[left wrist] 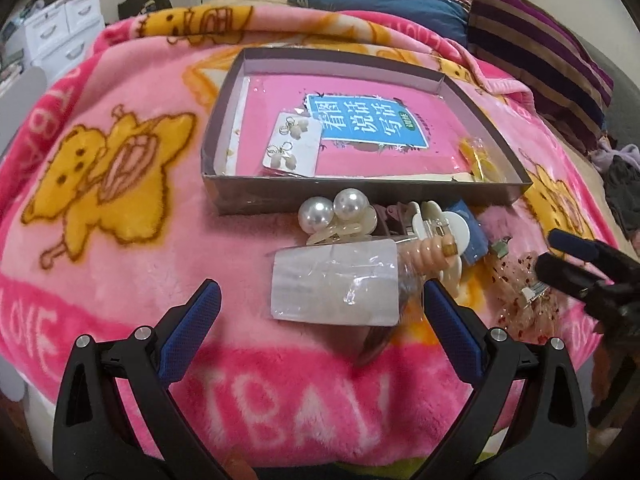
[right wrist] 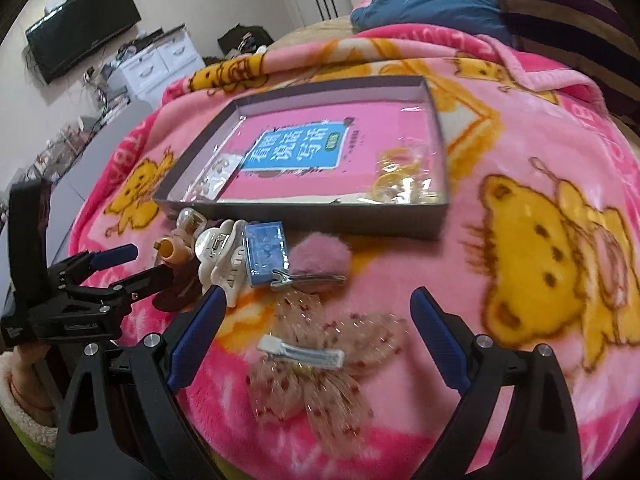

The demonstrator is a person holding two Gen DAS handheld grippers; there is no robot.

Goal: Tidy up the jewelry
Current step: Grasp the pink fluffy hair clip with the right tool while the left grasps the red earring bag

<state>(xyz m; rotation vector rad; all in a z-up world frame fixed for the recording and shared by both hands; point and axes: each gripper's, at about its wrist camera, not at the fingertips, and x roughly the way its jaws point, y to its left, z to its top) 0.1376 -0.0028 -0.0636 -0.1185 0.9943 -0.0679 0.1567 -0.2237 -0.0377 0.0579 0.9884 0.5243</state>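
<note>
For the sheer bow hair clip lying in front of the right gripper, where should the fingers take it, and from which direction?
Grip the bow hair clip by its silver metal bar, the one rigid part; the gauzy wings would probably crumple or slip. The bar lies flat, roughly crosswise, on top of the bow, so bring the open right gripper down from above, fingers closing across its narrow width.

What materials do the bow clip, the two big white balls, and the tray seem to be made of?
Bow hair clip: sheer, netlike fabric with red specks, see-through to the blanket; its clip looks like shiny metal.
Pearl-like balls: glossy, probably plastic imitation pearl, with bright highlights.
Tray: likely cardboard, with thin, flat, matte grey walls.
</note>
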